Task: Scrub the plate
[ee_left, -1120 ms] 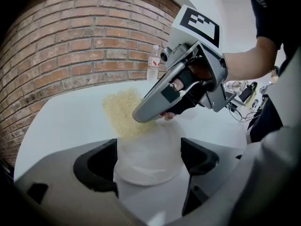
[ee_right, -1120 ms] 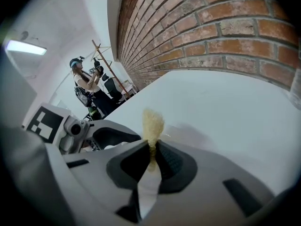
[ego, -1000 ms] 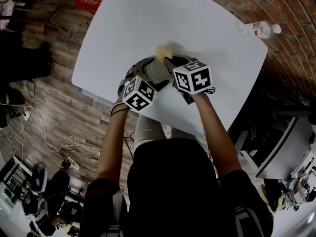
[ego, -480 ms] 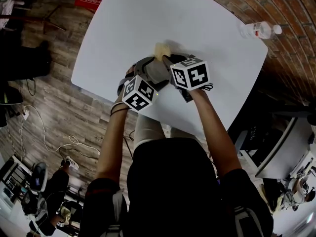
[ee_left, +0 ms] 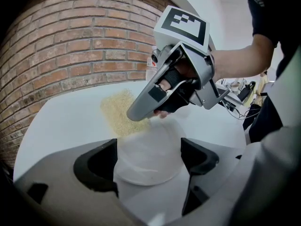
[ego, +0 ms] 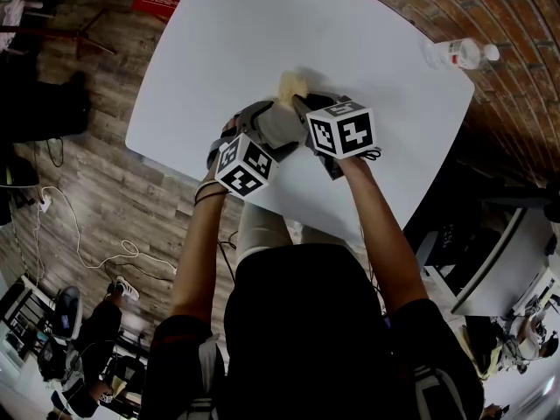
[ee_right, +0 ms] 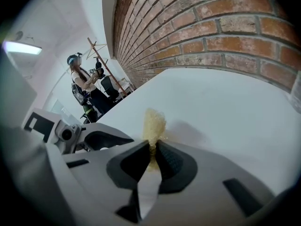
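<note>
Pinching coarse yellow scrubber (ee_right: 154, 121) in right tool (ee_right: 152, 149); left tool (ee_left: 148, 163) clamped on round white plate (ee_left: 150, 147)

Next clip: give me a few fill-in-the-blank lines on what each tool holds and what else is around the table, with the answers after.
1. The plate gripped by the left tool is ____ in colour.
2. The right tool is shut on a ____ scrub pad.
3. The wall behind the table is made of ____.
4. In the head view, the plastic bottle sits near the table's far ____ corner.

Missing words: white; yellow; brick; right
</note>
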{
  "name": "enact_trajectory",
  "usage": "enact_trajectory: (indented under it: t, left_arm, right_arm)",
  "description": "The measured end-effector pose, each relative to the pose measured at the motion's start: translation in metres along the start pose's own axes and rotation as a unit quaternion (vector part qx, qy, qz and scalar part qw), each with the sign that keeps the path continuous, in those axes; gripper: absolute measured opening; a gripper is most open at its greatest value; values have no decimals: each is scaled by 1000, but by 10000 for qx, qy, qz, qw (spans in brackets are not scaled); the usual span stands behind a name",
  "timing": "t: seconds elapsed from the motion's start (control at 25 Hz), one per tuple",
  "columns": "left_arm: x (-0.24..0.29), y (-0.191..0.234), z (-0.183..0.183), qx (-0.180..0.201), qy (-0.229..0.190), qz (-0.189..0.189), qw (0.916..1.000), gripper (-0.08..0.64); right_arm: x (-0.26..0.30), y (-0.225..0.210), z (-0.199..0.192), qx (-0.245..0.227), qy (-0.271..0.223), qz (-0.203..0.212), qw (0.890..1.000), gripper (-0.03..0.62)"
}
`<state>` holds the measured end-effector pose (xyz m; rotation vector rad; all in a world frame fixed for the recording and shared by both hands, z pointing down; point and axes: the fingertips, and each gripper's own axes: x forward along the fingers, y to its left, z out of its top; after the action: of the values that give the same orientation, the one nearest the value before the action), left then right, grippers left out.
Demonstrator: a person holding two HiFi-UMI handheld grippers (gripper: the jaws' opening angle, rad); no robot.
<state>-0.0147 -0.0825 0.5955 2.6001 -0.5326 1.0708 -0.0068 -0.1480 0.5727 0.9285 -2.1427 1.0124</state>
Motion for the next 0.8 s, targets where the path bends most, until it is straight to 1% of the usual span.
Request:
enact_trajectory:
  t: [0.52,0.8]
  left_arm:
    - [0,0,0,-1,-12,-5,10000,402]
    - [0,0,0,-11,-18,-2,10000,402]
  right_arm:
    - [-12,-18,-3,47,-62,-152,9999,41]
    - [-22,-32,-5,159,-121,-251,9995,43]
